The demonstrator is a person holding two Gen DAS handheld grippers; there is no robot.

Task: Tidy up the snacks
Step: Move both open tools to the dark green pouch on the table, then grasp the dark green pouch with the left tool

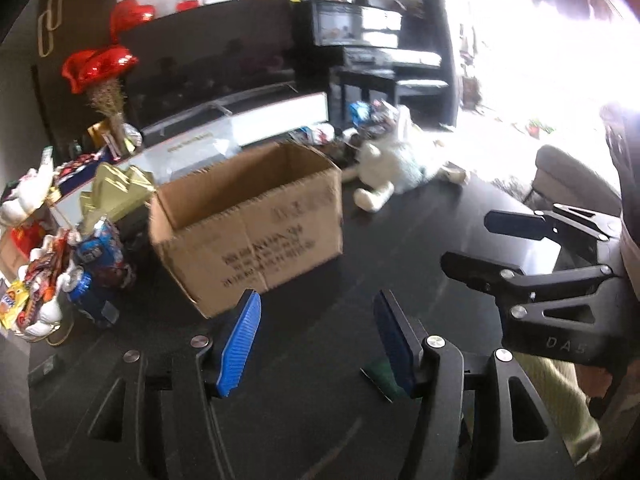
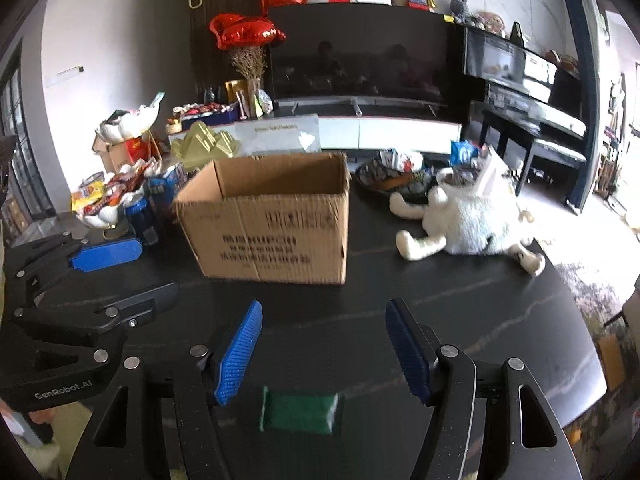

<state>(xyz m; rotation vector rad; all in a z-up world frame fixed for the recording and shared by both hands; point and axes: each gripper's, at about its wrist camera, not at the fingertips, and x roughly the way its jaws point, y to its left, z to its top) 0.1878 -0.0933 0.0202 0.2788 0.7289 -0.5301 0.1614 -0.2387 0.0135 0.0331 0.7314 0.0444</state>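
Two grippers, both empty, jaws spread wide in each view. Left wrist view: left gripper [image 1: 316, 344] sits low centre of frame, blue pads apart, nothing between them; it hangs above bare dark table [image 1: 400, 240], so I read it as parked, not mid-grasp. Cardboard box [image 1: 248, 228] is centre frame, top open toward the camera, presumably the collection bin, which would explain why it stands alone in the middle of the table within reach of both hands. Its inside is only partly visible; no snacks seen in it. Snack pile [image 1: 44, 284] is at the left edge, heaped in a white dish beside blue cans, well apart from either gripper. White plush toy [image 1: 396, 168] lies upper right of the box, looks like clutter. Right gripper [image 1: 480, 240] enters from the right edge, fingers apart. A corner of the green packet [image 1: 380, 376] shows just inside the right-hand blue pad. Right wrist view: right gripper [image 2: 324, 350] is bottom centre, pads apart, with the green packet lying flat on the table at the bottom of frame, below the fingertips; contact can't be told. That placement suggests this packet is the next pick. Box is dead ahead, centre frame, a straight carry. Left gripper shows at left edge, also open. More snacks sit in a dark bowl [image 2: 384, 180] right of the box, behind the plush.
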